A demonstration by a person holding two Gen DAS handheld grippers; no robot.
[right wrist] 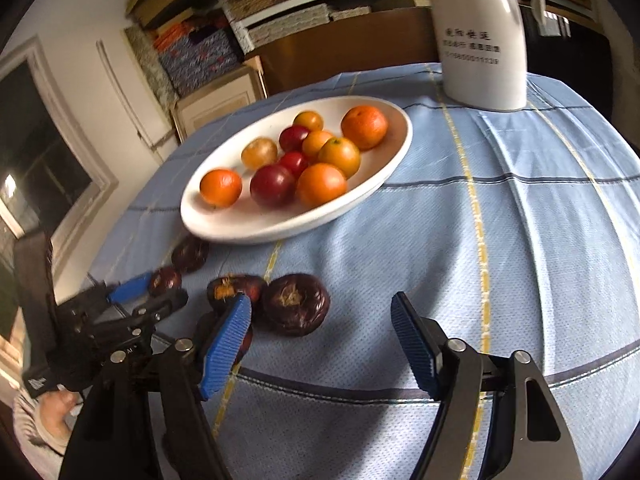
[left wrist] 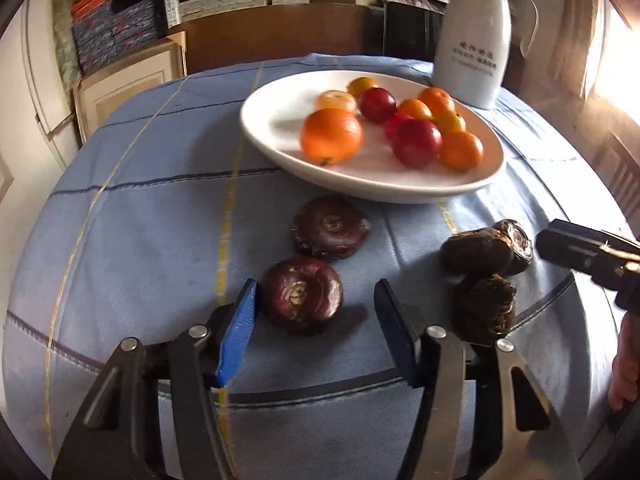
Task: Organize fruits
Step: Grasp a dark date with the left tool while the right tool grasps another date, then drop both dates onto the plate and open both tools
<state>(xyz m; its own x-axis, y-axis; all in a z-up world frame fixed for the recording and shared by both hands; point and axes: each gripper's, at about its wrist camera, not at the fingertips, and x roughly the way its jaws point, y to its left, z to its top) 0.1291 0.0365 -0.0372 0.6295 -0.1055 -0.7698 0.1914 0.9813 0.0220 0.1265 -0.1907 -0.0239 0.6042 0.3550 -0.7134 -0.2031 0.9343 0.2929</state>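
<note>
While your left gripper stands wide apart around the nearest dark fruit, with one pad just beside it, centre it before you squeeze. Your right gripper is spread too, near the fruit below the white plate.

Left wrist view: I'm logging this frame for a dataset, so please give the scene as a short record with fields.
surface: table with blue checked tablecloth
plate: white plate, holding orange and red fruits
loose items: five dark water chestnuts on the cloth, nearest one
left gripper: open, nearest chestnut between its jaws
right gripper: open, holding nothing
background: white jug
</note>
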